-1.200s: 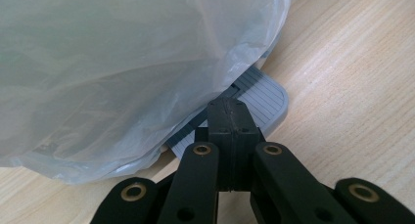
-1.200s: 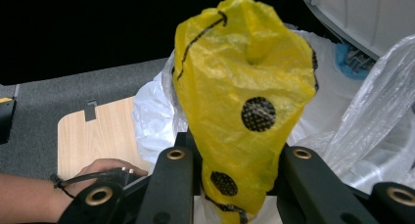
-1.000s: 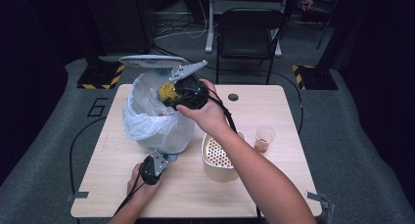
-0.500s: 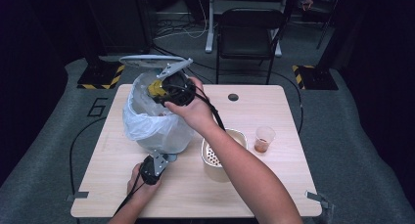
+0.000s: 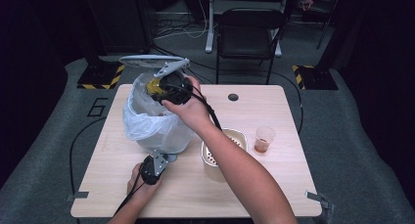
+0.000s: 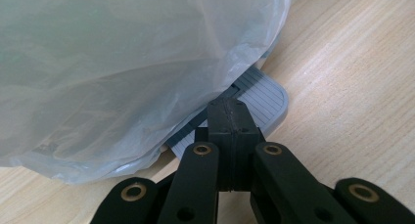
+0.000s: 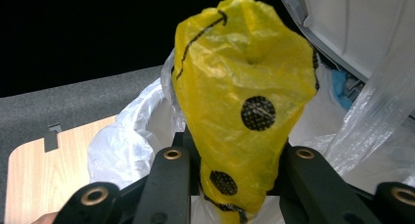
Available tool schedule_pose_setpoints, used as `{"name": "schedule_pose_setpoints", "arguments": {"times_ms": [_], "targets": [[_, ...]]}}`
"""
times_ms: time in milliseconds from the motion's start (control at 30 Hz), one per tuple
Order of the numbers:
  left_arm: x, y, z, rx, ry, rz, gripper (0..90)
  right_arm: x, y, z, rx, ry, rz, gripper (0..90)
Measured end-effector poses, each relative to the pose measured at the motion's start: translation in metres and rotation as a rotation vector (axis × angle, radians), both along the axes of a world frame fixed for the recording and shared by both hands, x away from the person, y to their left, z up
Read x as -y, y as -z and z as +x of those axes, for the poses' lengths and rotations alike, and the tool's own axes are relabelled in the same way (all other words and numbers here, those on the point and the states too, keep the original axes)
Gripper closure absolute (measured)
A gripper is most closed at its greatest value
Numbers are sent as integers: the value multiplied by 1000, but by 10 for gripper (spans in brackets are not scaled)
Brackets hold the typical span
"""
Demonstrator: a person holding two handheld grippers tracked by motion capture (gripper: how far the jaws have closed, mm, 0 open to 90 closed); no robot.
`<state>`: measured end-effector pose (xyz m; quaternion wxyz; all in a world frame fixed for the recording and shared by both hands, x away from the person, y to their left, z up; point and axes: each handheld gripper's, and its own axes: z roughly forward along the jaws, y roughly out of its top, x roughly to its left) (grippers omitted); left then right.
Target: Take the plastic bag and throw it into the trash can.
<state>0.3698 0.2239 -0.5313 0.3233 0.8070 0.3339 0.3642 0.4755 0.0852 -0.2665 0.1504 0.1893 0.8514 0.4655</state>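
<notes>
At left, the left gripper [image 5: 157, 161], fingers fully closed with nothing between them, presses the pedal [image 6: 259, 94] of the lined bin [image 5: 151, 121] on the desk [image 5: 274, 185]. The right gripper [image 5: 157, 84], fingers clamped on the yellow bag [image 7: 244, 97], holds it over the bin's mouth. For a clean drop, the pedal should stay down and the bag, apparently centred, be lowered before release.

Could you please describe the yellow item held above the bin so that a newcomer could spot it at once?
Start at the bin lined with a pale plastic bag at the left of the wooden table. Over its open mouth, the right gripper pinches a crumpled yellow wrapper. Its bright yellow film with black dots sets it apart from the whitish liner.
</notes>
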Motion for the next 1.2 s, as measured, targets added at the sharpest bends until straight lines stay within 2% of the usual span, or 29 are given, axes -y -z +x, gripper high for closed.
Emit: {"name": "schedule_pose_setpoints", "arguments": {"times_ms": [300, 367, 433, 533, 633, 667, 833, 933, 967, 1000, 1033, 1100, 1167, 1200], "targets": [[0, 0, 0, -3, 1, 3, 900, -8, 5, 7, 20, 8, -16, 718], [0, 0, 0, -2, 1, 3, 900, -11, 8, 8, 8, 21, -21, 709], [0, 0, 0, -2, 1, 3, 900, -15, 13, 11, 16, 37, -34, 650], [0, 0, 0, -2, 1, 3, 900, -22, 19, 12, 20, 89, -66, 449], [0, 0, 0, -2, 1, 2, 900, -25, 22, 12, 23, 101, -74, 365], [0, 0, 0, -2, 1, 1, 900, -26, 23, 11, 2, 100, -64, 360], [0, 0, 0, 2, -1, 1, 900, -21, 26, 14, -26, 150, -76, 344], [0, 0, 0, 1, 0, 2, 900, -17, 25, 14, -21, 165, -77, 342], [0, 0, 0, 1, 0, 2, 900, -15, 25, 12, -20, 167, -58, 342], [0, 0, 0, 2, -1, 3, 900, -14, 25, 12, -21, 159, -45, 343], [0, 0, 0, 2, -1, 4, 900, -14, 25, 13, -37, 152, -66, 343], [0, 0, 0, 2, -1, 3, 900, -14, 27, 12, -63, 161, -78, 341], [0, 0, 0, 2, -1, 4, 900, -12, 26, 11, -52, 130, -37, 339], [0, 0, 0, 2, -1, 4, 900, -12, 26, 10, -90, 134, -47, 321]]}}
